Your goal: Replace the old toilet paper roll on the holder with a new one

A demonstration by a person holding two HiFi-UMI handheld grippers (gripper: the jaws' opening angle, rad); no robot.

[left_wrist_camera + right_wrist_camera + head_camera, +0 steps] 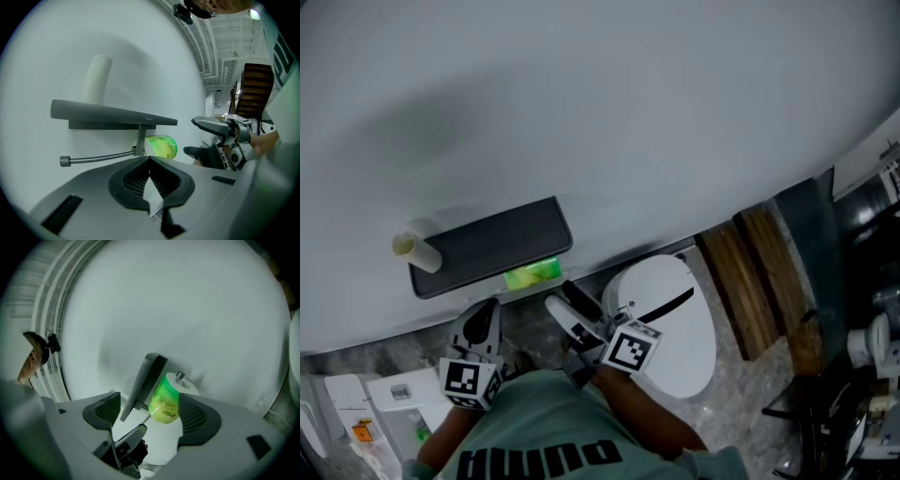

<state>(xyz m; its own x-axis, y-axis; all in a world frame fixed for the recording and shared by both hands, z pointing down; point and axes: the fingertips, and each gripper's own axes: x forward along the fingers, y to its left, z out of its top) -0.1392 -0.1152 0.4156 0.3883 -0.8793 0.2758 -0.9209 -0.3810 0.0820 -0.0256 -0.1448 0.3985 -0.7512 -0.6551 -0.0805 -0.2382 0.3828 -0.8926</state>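
Observation:
A dark wall shelf (487, 246) carries a bare white tube (417, 251) near its left end; in the left gripper view the tube (97, 79) stands upright on the shelf (112, 115). Under the shelf the holder rod (93, 157) is bare on the left, with a green-wrapped roll (161, 146) at its bracket end. My right gripper (150, 413) is open, level, with the green roll (165, 401) framed between its jaws, near the right pad and apart from both. My left gripper (150, 174) is shut on a small white paper scrap (153, 199), below the rod.
A white toilet (670, 323) stands right of my right gripper (565, 298). Wooden slats (750, 281) lean further right. A white box (403, 394) sits low at the left, near my left gripper (483, 314). The plain wall fills the space above the shelf.

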